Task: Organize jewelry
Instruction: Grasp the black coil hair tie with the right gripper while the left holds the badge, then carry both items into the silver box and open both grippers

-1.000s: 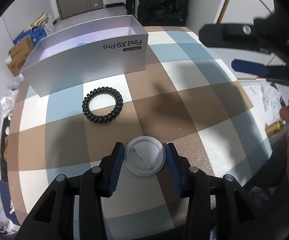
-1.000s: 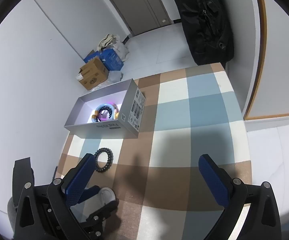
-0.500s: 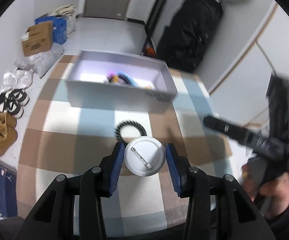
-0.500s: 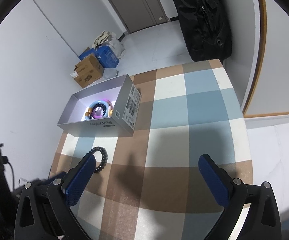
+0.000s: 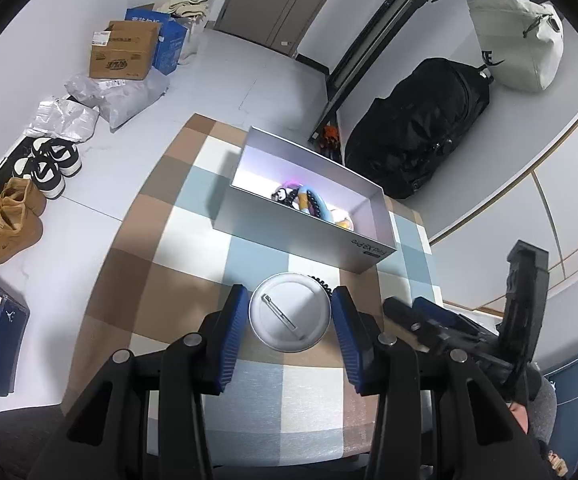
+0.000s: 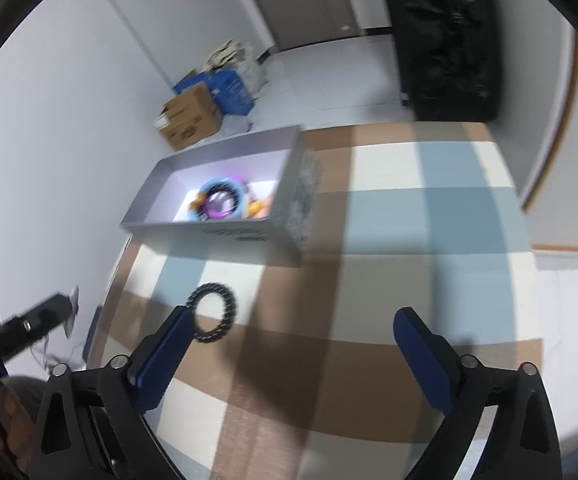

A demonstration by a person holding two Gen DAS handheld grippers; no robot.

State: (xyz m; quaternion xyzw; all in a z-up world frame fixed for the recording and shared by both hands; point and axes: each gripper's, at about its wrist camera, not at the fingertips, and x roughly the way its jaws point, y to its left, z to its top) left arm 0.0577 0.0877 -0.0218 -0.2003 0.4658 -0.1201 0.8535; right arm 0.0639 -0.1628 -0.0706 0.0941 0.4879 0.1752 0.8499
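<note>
Left wrist view: my left tongs (image 5: 291, 322) are clenched on the round white pin badge (image 5: 290, 311), back side up with the pin bar showing, lifted clear above the checked surface (image 5: 161, 264). Grey box (image 5: 289, 226) sits ahead of the badge, open top, already holding a few coloured rings and bands. Black coil hair tie (image 5: 326, 285) peeks out just behind the badge, mostly hidden by it.

Right wrist view, blurred: my right tongs (image 6: 289, 348) are spread wide, nothing between them, hanging over the surface on the near side of the box (image 6: 217, 232). Hair tie (image 6: 212, 313) lies flat between box and tongs, close by the left pad (image 6: 169, 354).

Step in hand, I'd say: carrying the badge to the box. Next move calls for bringing the left tongs forward over the box opening, lowering past the near wall, then letting go without flipping it out. Hair tie left for afterwards, probably right side.
</note>
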